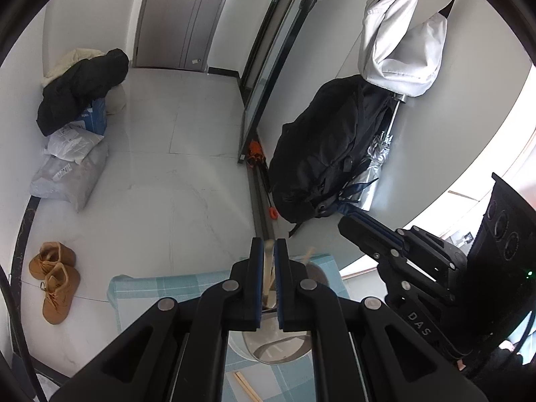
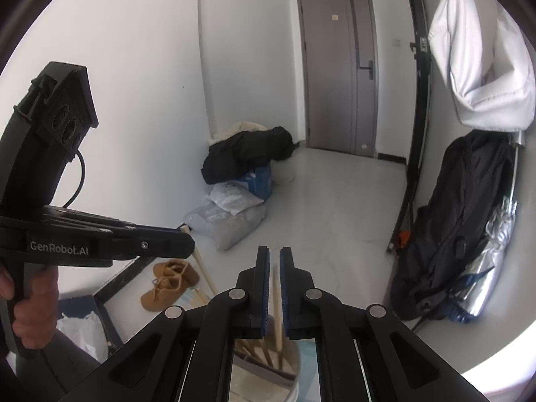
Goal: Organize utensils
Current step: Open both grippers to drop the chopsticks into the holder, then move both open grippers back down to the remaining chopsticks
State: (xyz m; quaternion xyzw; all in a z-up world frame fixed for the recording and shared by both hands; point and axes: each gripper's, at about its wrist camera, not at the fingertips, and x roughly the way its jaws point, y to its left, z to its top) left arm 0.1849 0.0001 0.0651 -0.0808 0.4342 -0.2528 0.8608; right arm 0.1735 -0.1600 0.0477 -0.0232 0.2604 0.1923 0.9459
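Note:
My left gripper (image 1: 268,261) is shut on a pale wooden utensil handle (image 1: 268,271) that runs down into a round metal holder (image 1: 278,351) on a blue checked cloth (image 1: 160,288). Another wooden stick (image 1: 309,254) leans out of the holder, and wooden chopsticks (image 1: 246,387) lie on the cloth. My right gripper (image 2: 274,268) is shut on a thin wooden stick (image 2: 276,315) that reaches down into the holder (image 2: 291,372), which holds several wooden utensils. The left gripper (image 2: 187,244) shows at the left of the right wrist view, gripping a wooden handle (image 2: 204,268).
A white round table edge (image 1: 418,181) curves at right. On the floor lie brown boots (image 1: 55,281), grey parcels (image 1: 70,174) and a heap of dark clothes (image 1: 83,87). A black backpack (image 1: 321,147) and a white bag (image 1: 402,40) hang at right.

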